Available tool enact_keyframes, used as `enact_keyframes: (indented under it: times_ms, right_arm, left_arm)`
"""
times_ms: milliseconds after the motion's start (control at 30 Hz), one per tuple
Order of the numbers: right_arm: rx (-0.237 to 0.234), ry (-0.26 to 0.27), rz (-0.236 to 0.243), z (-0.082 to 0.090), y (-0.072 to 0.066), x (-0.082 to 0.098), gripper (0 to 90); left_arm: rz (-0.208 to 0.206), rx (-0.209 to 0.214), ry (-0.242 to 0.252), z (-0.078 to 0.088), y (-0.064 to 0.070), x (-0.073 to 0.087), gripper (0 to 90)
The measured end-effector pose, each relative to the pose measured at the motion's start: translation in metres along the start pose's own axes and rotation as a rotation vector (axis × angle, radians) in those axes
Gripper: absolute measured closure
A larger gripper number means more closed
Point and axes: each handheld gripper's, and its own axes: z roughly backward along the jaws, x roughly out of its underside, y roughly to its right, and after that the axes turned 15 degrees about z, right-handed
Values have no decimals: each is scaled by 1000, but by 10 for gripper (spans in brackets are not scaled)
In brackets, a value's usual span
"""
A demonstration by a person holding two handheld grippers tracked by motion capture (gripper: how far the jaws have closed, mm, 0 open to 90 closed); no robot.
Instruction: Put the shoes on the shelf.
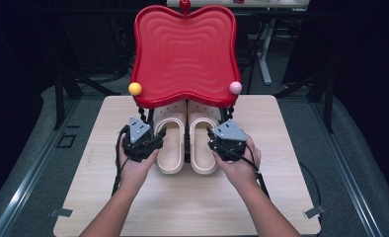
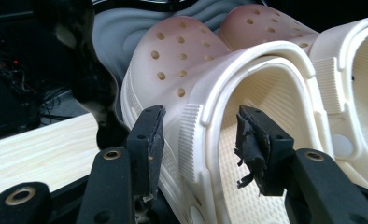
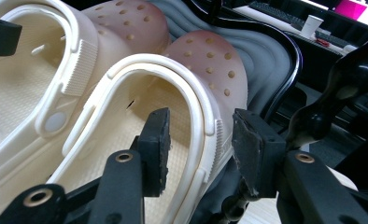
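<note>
While the wooden table (image 1: 108, 197) carries everything, the red tray (image 1: 185, 54) stands on black legs above the toes of the cream clogs, so they sit pushed under it like on a rack. The left clog (image 1: 170, 143) and right clog (image 1: 202, 143) lie side by side. Each tool, left tool (image 2: 198, 140) and right tool (image 3: 201, 149), straddles its clog's outer wall with jaws apart, not pressing, probably just releasing.

No writing, label, brand, number or sign can be read on anything here.
</note>
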Motion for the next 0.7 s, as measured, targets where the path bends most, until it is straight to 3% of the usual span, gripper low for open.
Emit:
enact_keyframes:
  times_ms: [267, 433, 567, 700]
  right_arm:
    - [-32, -4, -20, 11, 5, 0, 546]
    - [-40, -5, -2, 19, 4, 1, 530]
    - [-80, 30, -1, 23, 4, 8, 470]
    - [-103, 20, 1, 23, 5, 14, 446]
  left_arm:
    - [13, 29, 7, 13, 0, -1, 520]
    - [-13, 25, 1, 19, 1, 2, 520]
    - [-25, 26, 0, 23, 0, 5, 516]
    - [-34, 35, -2, 28, -1, 7, 508]
